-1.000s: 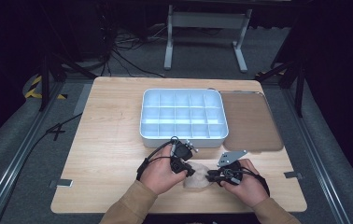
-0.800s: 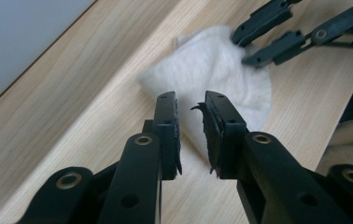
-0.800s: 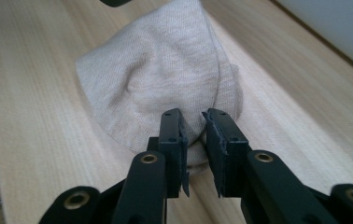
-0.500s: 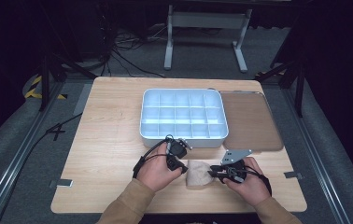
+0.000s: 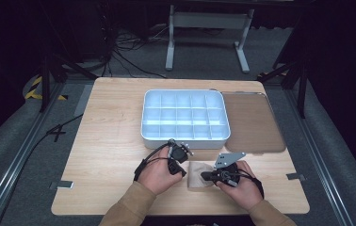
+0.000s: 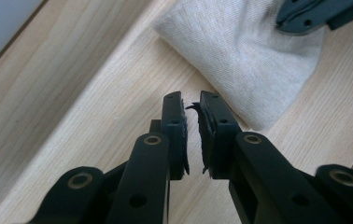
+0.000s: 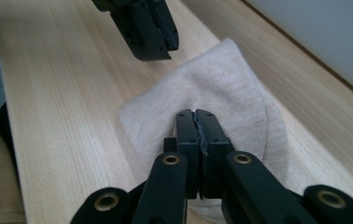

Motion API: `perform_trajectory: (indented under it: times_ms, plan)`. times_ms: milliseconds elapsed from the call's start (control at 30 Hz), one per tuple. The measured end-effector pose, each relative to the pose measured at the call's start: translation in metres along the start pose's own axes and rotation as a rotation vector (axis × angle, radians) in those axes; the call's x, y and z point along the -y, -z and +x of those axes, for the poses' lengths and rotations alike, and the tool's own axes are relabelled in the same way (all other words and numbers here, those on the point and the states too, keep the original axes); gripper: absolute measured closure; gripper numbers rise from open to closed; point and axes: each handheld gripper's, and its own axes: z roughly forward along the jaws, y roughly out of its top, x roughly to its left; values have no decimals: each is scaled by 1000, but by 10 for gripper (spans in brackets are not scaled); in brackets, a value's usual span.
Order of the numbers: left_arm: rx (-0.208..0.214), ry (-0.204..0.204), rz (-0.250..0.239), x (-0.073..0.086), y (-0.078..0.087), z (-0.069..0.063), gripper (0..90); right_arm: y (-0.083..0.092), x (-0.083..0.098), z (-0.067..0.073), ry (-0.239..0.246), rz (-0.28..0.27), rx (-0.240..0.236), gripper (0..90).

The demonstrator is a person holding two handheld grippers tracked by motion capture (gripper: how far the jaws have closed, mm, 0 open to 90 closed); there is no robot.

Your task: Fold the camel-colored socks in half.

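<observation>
- A small beige knitted cloth (image 5: 199, 175) lies flat near the front edge of the pale wooden worktop (image 5: 110, 141), between the two hands.
- The right gripper (image 7: 197, 125) has its fingers pressed together on a fold of the cloth.
- The left gripper (image 6: 191, 112) sits just beside the cloth's corner, its fingers a narrow gap apart with nothing between them.
- A white compartmented plastic tray (image 5: 184, 117) stands behind, and a brown translucent lid (image 5: 251, 123) lies just beside it.
</observation>
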Motion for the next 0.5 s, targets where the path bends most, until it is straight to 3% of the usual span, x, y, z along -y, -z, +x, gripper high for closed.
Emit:
perform_trajectory:
  times_ms: [133, 300, 500]
  plan:
    - [3, -5, -4, 0, -2, 0, 811, -4, 4, -4, -16, 30, 12, 895]
    - [0, -12, -14, -1, -4, 0, 814, -4, 7, -10, -62, 18, -2, 896]
    - [-3, -29, -33, -2, -7, -1, 814, -4, 7, -10, -59, 19, -3, 896]
